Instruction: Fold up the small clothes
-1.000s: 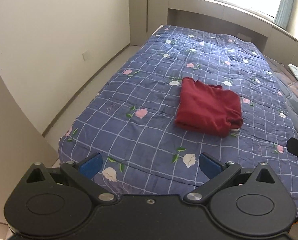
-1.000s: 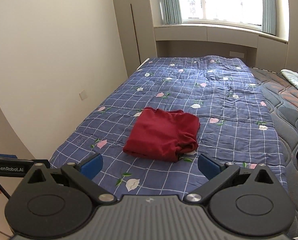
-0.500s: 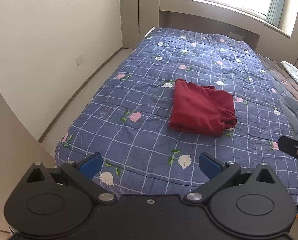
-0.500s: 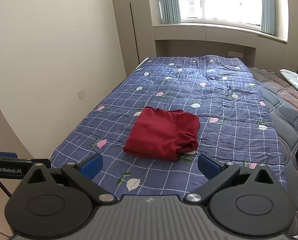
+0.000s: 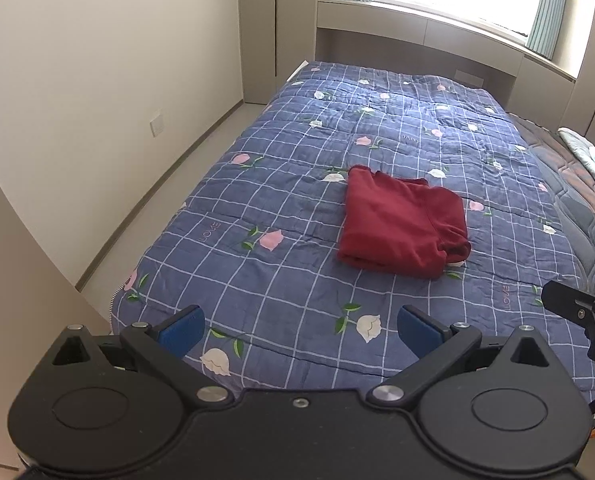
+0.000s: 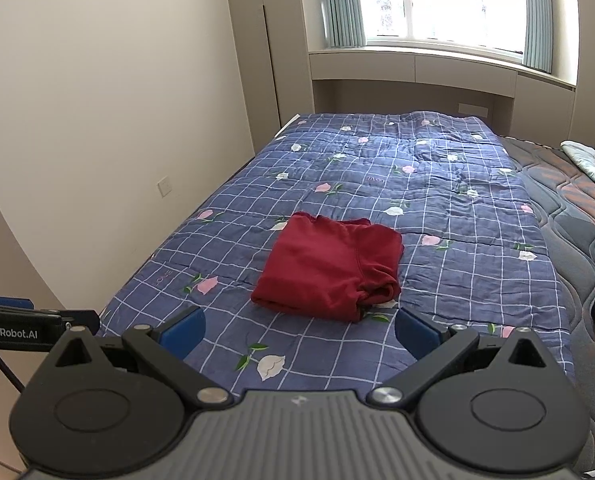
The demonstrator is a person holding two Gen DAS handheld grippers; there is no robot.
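— While you hold both tools back at the near end of the bed, where does the garment lie?

— The red garment (image 6: 329, 268) lies folded into a compact block on the blue checked quilt (image 5: 297, 248), about midway along the bed and a little toward its right side in your left camera. Its thicker, rolled edge faces right and near.

— And your left gripper (image 5: 299, 326)?

— You hold it spread wide, the blue pads (image 5: 181, 326) far apart, with nothing between them but quilt below. It hangs above the near edge of the bed, well apart from the garment.

— The right gripper (image 6: 299, 328)?

— Just as wide, empty too. The garment's near edge sits just beyond the gap between its fingers in that view (above it or short of it, you cannot tell from this angle).

— Anything else around?

— A pale wall (image 6: 97, 120) runs along the left, a window (image 6: 449, 0) with curtains stands at the far end, and a bare dark mattress (image 6: 569, 216) lies along the quilt's right.
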